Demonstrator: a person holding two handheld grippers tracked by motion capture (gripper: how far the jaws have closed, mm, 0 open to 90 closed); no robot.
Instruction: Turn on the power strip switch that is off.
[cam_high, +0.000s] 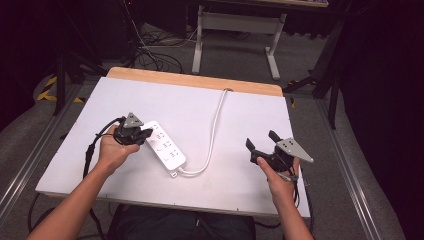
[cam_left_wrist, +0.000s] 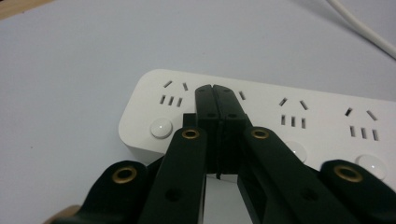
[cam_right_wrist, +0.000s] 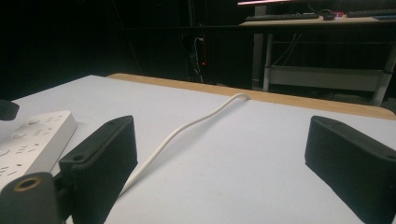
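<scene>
Left tool (cam_high: 141, 135) sits lower left of centre in the high view, jaws pressed together with nothing between them, tips resting on the top face of the white power strip (cam_high: 164, 148) near its far-left end. In the left gripper view the closed tips (cam_left_wrist: 215, 100) land between socket groups, just right of a round button (cam_left_wrist: 161, 128). Looks like a press or a nudge on the strip, not a grasp. To do it well: keep the closed tips flat on the plastic, push straight, stay off the socket slots and don't hit the button unless that's the target. Right tool (cam_high: 262, 144) is at lower right of the high view, jaws spread wide, empty, hovering above the table (cam_high: 240, 115) well apart from the strip; it could brace the strip's near end if it slides. The white cable (cam_high: 214, 131) leaves the strip's near end, loops right, then runs up to the table's far edge; keep it slack. No brand, label or readable text on the strip or tools at this resolution.
</scene>
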